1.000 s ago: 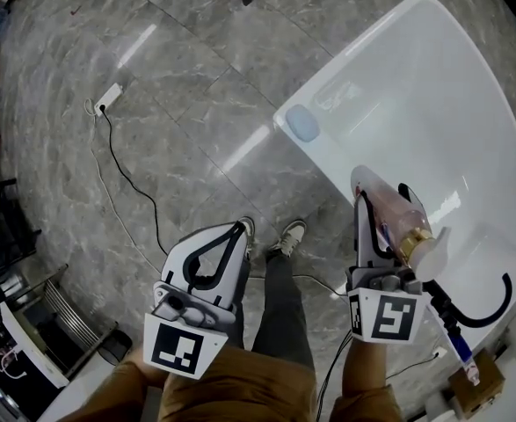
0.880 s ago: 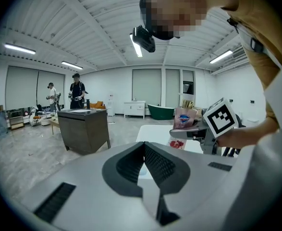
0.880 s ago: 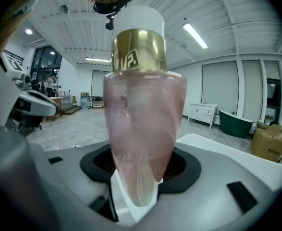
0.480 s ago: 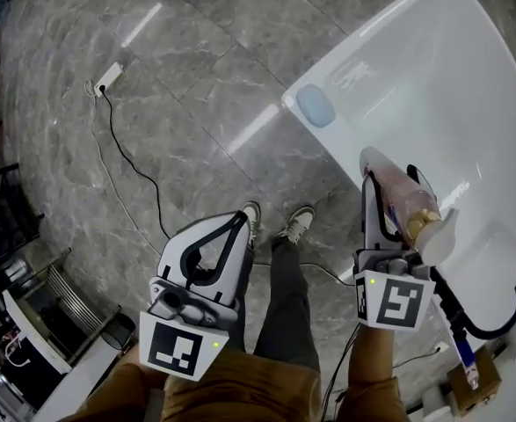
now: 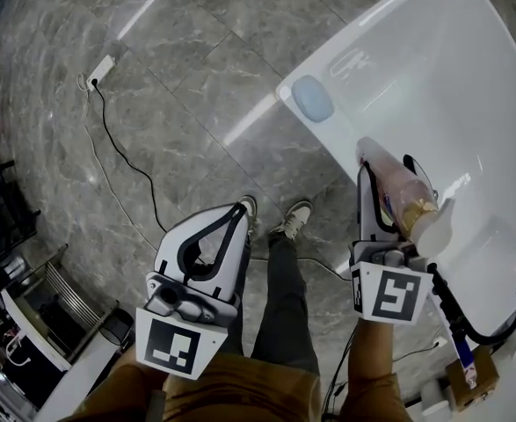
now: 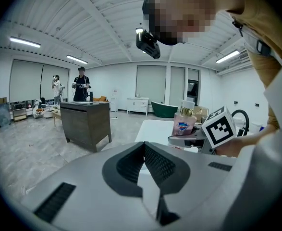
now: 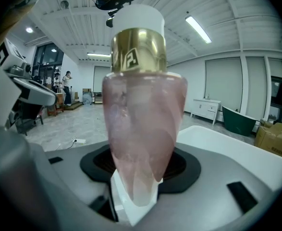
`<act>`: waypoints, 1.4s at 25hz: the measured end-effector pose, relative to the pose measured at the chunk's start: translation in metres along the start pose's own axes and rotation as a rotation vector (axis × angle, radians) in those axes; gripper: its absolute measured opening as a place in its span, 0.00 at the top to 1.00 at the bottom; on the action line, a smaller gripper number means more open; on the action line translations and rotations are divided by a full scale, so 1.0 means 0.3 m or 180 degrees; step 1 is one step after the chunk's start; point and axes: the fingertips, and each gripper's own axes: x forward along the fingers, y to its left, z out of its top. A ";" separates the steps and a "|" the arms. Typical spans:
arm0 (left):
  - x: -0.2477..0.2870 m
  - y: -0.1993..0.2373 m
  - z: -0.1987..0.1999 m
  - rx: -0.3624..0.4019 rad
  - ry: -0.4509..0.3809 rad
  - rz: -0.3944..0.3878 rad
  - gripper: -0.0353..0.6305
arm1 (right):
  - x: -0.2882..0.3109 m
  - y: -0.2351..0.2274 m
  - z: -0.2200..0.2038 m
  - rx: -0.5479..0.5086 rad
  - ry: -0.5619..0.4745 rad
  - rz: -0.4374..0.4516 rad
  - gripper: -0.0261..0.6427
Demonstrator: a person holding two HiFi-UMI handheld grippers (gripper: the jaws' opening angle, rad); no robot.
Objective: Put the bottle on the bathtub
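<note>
A pink translucent bottle [image 5: 400, 197] with a gold collar and a white cap is held in my right gripper [image 5: 382, 183], which is shut on it over the rim of the white bathtub [image 5: 468, 69]. In the right gripper view the bottle [image 7: 141, 114] stands upright between the jaws and fills the middle. From the left gripper view the same bottle [image 6: 184, 123] and the right gripper's marker cube [image 6: 221, 127] show at the right. My left gripper [image 5: 225, 227] hangs over the floor with its jaws together and nothing between them.
A blue pad [image 5: 312, 98] lies on the bathtub's near corner. A black cable [image 5: 126, 167] runs across the grey marble floor to a white power strip [image 5: 101, 68]. A black hose [image 5: 482, 327] curves at the lower right. A dark cabinet [image 6: 85, 121] stands in the room.
Both grippers have shifted only slightly in the view; the bottle stays held in the right gripper above the tub's rim. The left gripper has not opened.
</note>
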 end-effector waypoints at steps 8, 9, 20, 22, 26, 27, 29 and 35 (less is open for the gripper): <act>0.032 0.010 -0.046 -0.0029 0.0041 0.0034 0.94 | 0.061 0.018 -0.067 -0.0025 0.0019 0.0051 0.61; 0.031 0.014 -0.052 -0.0031 0.0053 0.0042 0.94 | 0.066 0.021 -0.075 -0.0024 0.0027 0.0054 0.61; 0.048 0.030 -0.108 -0.0078 0.0120 0.0073 0.94 | 0.122 0.048 -0.145 -0.0041 0.0085 0.0110 0.61; 0.048 0.035 -0.114 -0.0080 0.0131 0.0077 0.94 | 0.130 0.055 -0.153 -0.0031 0.0096 0.0118 0.61; 0.046 0.040 -0.119 -0.0093 0.0153 0.0081 0.94 | 0.136 0.060 -0.162 -0.0008 0.0081 0.0098 0.61; 0.044 0.041 -0.120 -0.0090 0.0163 0.0080 0.94 | 0.137 0.060 -0.164 -0.0004 0.0078 0.0092 0.61; 0.038 0.045 -0.122 -0.0088 0.0184 0.0084 0.94 | 0.139 0.060 -0.178 -0.0001 0.0095 0.0089 0.61; 0.033 0.051 -0.123 -0.0108 0.0183 0.0094 0.94 | 0.151 0.059 -0.189 0.0040 0.0091 0.0048 0.61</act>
